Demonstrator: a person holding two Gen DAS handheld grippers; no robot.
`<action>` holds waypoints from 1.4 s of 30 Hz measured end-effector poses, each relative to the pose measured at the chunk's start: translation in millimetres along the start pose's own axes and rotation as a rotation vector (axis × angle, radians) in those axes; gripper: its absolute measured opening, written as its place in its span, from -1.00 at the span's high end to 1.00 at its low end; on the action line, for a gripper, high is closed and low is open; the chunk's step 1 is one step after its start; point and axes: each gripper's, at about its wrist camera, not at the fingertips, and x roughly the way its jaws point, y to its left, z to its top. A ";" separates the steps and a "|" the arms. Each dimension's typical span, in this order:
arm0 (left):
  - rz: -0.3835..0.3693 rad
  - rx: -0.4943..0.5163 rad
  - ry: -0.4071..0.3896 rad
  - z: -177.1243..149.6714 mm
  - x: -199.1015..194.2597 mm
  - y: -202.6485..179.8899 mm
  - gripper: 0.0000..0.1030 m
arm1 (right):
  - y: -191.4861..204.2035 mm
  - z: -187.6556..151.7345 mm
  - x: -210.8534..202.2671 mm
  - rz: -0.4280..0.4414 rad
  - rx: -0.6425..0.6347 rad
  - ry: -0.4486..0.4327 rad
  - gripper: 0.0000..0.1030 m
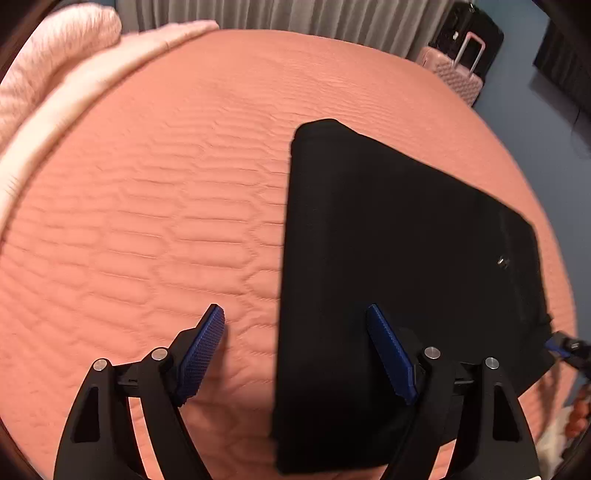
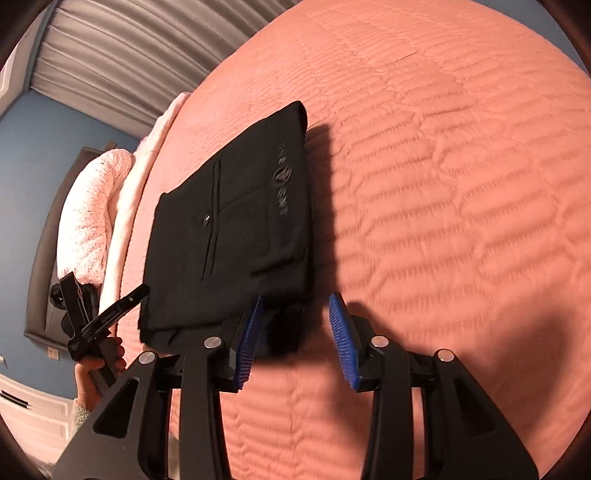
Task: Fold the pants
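Observation:
The black pants [image 1: 399,266] lie folded into a flat rectangle on the salmon quilted bedspread [image 1: 147,206]. They also show in the right wrist view [image 2: 236,229], with a grey logo and a pocket seam on top. My left gripper [image 1: 295,314] is open and empty, held above the folded pants' left edge. My right gripper [image 2: 297,301] is open and empty, just past the near corner of the pants. The left gripper also shows in the right wrist view [image 2: 107,317], held in a hand beside the pants.
Pink pillows [image 1: 55,62] lie at the head of the bed. A grey curtain [image 1: 280,14] hangs behind. A pink suitcase [image 1: 458,74] and a black one stand on the blue floor past the bed's far corner. The bedspread [image 2: 461,184] stretches wide to the right.

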 end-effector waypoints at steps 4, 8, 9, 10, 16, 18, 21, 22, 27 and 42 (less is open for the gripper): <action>-0.164 -0.030 0.077 4.8 22.0 -7.2 -0.54 | -1.0 14.7 8.5 0.019 0.003 0.000 0.26; -0.161 0.017 0.070 7.5 32.4 -20.0 -0.78 | -6.6 20.2 17.6 0.067 0.040 0.005 -0.02; -0.158 0.024 0.072 9.6 34.0 -22.4 -0.78 | -8.8 21.2 20.2 0.121 0.061 -0.001 -0.48; -0.163 0.027 0.074 10.6 34.8 -24.3 -0.77 | -10.1 22.6 22.1 0.176 0.081 -0.012 -0.64; -0.424 -0.149 0.058 18.7 31.7 0.9 -0.77 | 13.8 29.3 44.8 0.252 -0.004 0.036 -0.88; -0.478 -0.206 0.066 17.5 34.5 8.3 -0.77 | 22.5 28.3 53.4 0.214 -0.056 0.052 -0.89; -0.513 -0.233 0.074 17.9 36.2 8.8 -0.77 | 28.2 27.8 56.5 0.204 -0.088 0.058 -0.89; -0.530 -0.235 0.072 18.5 34.9 7.9 -0.77 | 27.1 28.2 55.5 0.215 -0.082 0.058 -0.89; -0.579 -0.243 0.071 26.7 44.2 -7.7 -0.77 | 22.7 29.7 55.9 0.271 -0.058 0.041 -0.89; -0.432 -0.281 0.056 20.0 36.4 -0.4 0.32 | 4.2 31.7 57.8 0.219 -0.015 0.054 0.28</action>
